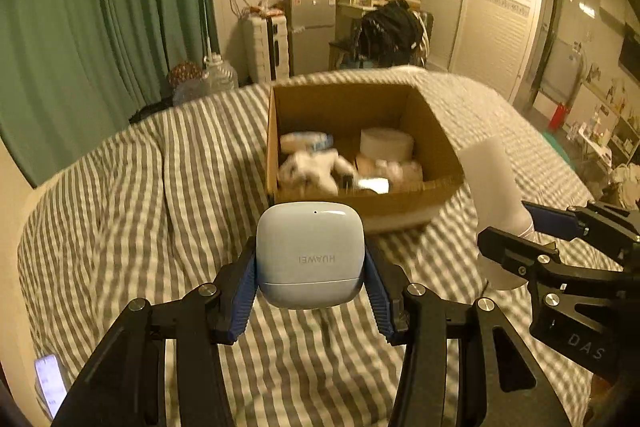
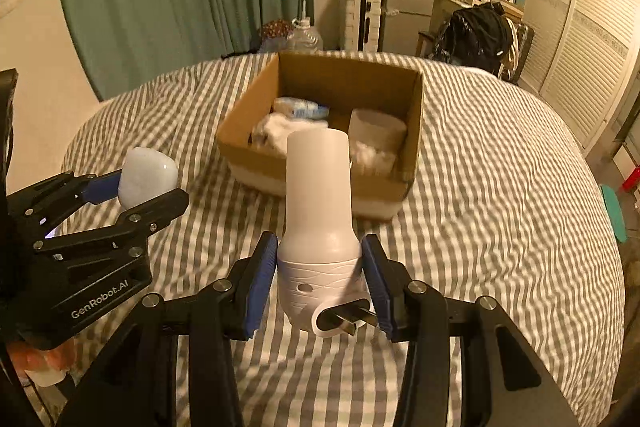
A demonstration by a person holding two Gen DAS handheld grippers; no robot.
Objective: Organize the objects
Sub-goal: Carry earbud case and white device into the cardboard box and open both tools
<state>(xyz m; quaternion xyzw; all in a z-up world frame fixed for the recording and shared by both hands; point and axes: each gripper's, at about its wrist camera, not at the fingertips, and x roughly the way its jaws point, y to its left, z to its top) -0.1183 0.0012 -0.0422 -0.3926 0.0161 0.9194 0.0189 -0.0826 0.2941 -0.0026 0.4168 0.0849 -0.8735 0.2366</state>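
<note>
A pale blue Huawei earbud case (image 1: 310,254) is held clamped between the blue pads (image 1: 245,293) of the left gripper (image 1: 311,291), just short of the near wall of the open cardboard box (image 1: 432,131) that sits on the striped bedspread (image 1: 120,227). Beside it, on the box's near right, a white plug-in device with a tall cylindrical cap (image 2: 319,223) is gripped low on its ribbed base by the right gripper (image 2: 320,287), its two metal prongs (image 2: 347,319) pointed back toward the camera. Inside the box a roll of tissue (image 2: 376,131), a small packet (image 2: 300,107) and soft white items are seen. The earbud case is judged light, rigid and glossy, so slipping is likely unless it is pinched across its flat sides, as is done now. The plug-in device looks like hollow, stiff plastic; the cap may be loose, so the base is the safer hold. A phone (image 1: 50,383) lies at the bedspread's near left edge, well away from the box.
</note>
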